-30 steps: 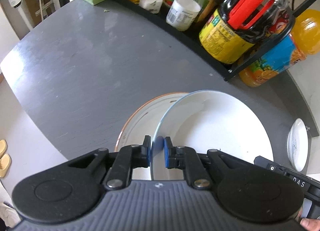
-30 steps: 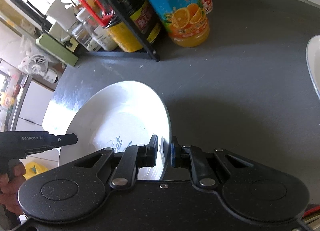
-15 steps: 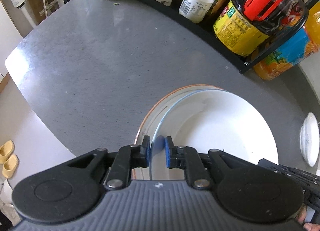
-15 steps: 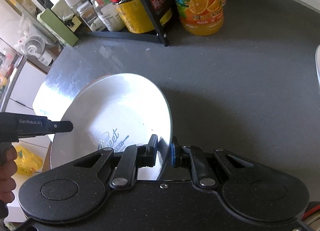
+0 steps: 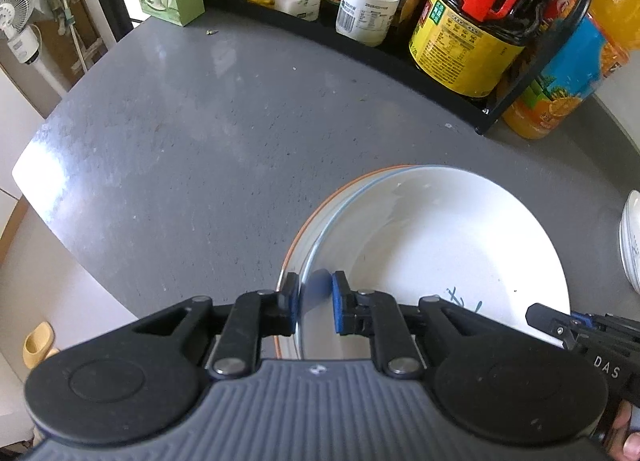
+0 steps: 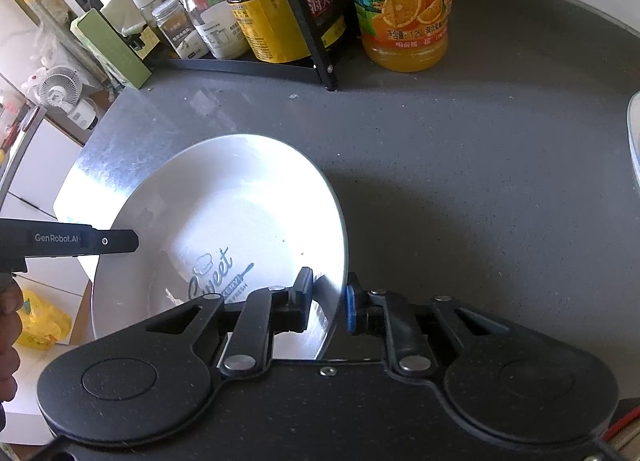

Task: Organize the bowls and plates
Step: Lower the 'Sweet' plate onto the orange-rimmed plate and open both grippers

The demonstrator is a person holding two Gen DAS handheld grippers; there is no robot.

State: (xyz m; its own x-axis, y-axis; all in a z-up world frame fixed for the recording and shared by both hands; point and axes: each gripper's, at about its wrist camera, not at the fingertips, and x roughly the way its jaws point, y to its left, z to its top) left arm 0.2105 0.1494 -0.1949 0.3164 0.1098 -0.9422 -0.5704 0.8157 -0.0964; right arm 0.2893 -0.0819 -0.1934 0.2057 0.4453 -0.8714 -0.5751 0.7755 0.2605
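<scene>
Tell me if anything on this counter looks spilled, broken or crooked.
Nothing spilled or broken shows. The white plate sits slightly off-centre on the orange-rimmed plate beneath, so the stack is not yet flush. Crumbs dot the grey counter.

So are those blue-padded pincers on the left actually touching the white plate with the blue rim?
Apart. The left wrist view shows the left gripper straddling the white blue-rimmed plate, gaps visible either side.

White plate [image 5: 432, 245] with blue lettering sits atop orange-rimmed plate [image 5: 316, 217].
</scene>
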